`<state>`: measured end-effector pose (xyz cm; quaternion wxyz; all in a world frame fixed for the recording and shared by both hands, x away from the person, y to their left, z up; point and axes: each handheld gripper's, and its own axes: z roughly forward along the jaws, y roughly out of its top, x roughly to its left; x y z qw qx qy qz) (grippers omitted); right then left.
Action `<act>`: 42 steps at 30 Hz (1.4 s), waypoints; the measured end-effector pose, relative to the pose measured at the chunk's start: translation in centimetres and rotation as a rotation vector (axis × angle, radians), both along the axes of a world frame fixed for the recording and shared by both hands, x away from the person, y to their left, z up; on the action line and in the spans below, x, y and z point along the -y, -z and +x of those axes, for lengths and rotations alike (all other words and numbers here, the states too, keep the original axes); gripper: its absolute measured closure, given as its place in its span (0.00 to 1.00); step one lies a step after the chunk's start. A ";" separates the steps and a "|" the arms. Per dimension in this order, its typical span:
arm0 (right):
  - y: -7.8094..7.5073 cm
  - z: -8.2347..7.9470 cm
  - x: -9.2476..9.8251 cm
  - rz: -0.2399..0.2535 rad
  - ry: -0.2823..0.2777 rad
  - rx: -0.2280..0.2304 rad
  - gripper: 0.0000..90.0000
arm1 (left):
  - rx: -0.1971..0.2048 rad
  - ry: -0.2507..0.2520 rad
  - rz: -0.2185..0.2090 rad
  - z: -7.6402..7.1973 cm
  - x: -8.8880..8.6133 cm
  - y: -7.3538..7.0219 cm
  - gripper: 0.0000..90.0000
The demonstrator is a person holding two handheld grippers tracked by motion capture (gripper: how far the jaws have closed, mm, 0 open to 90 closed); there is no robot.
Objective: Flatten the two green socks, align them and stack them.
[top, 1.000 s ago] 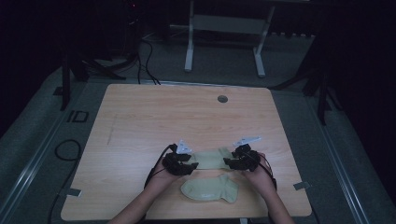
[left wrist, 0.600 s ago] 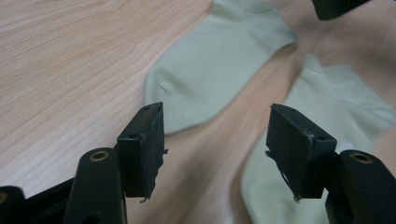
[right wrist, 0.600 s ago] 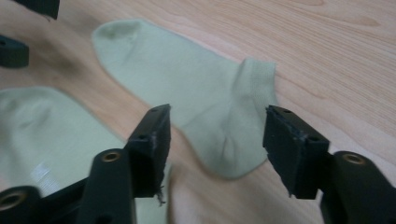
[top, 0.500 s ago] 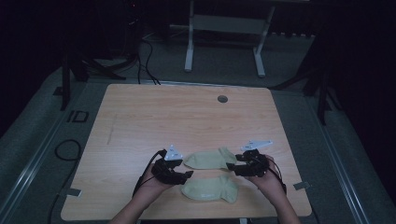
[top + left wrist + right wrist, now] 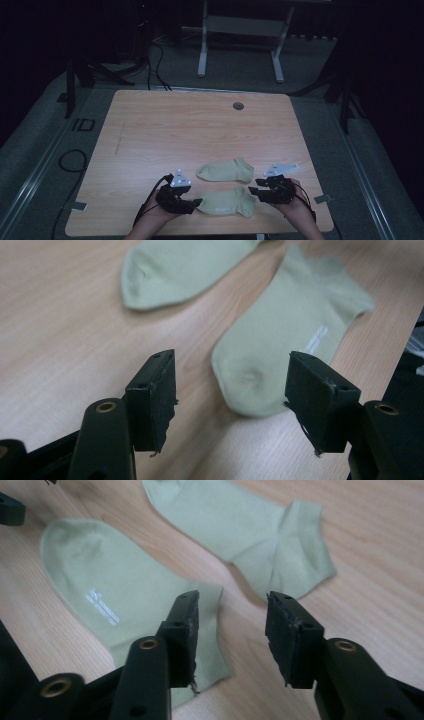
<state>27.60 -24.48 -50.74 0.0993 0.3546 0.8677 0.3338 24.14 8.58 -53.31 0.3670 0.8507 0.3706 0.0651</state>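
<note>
Where writing shows: near sock (image 5: 115,590) bears small white print, too blurred to read.
Left tool (image 5: 232,400): apart, empty.
Right tool (image 5: 231,630): just been closing, apart, empty.

Room: dim; surroundings nearly black in the high view.
Tabletop (image 5: 200,130): evenly lit from above, faint shadows, no glare.
Gripper views: brighter and warmer; near jaws soft, far corners blurred.
High view: slightly grainy.
</note>
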 end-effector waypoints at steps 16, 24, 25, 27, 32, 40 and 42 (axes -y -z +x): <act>3.4 -1.4 -1.5 -0.114 -0.049 -0.018 0.73 | -0.003 0.016 0.067 -1.1 0.5 1.8 0.65; 4.0 -1.6 -1.7 -0.140 -0.062 -0.033 0.86 | -0.024 0.044 0.079 -1.0 0.8 2.5 0.82; 4.0 -1.6 -1.8 -0.141 -0.067 -0.031 0.88 | -0.026 0.039 0.077 -0.9 0.8 2.5 0.86; 3.9 -1.6 -1.8 -0.143 -0.074 -0.037 0.90 | -0.027 0.037 0.073 -0.9 0.8 2.5 0.93; 3.8 -1.6 -1.9 -0.144 -0.071 -0.053 0.93 | -0.005 0.021 0.067 -0.8 0.9 2.5 0.98; 2.3 -1.8 -1.7 -0.099 -0.070 -0.050 0.94 | 0.012 0.017 0.033 -0.8 0.3 1.1 0.99; 1.6 -1.7 -1.7 -0.092 -0.071 -0.035 0.94 | 0.018 0.011 0.016 -0.8 0.2 0.6 0.99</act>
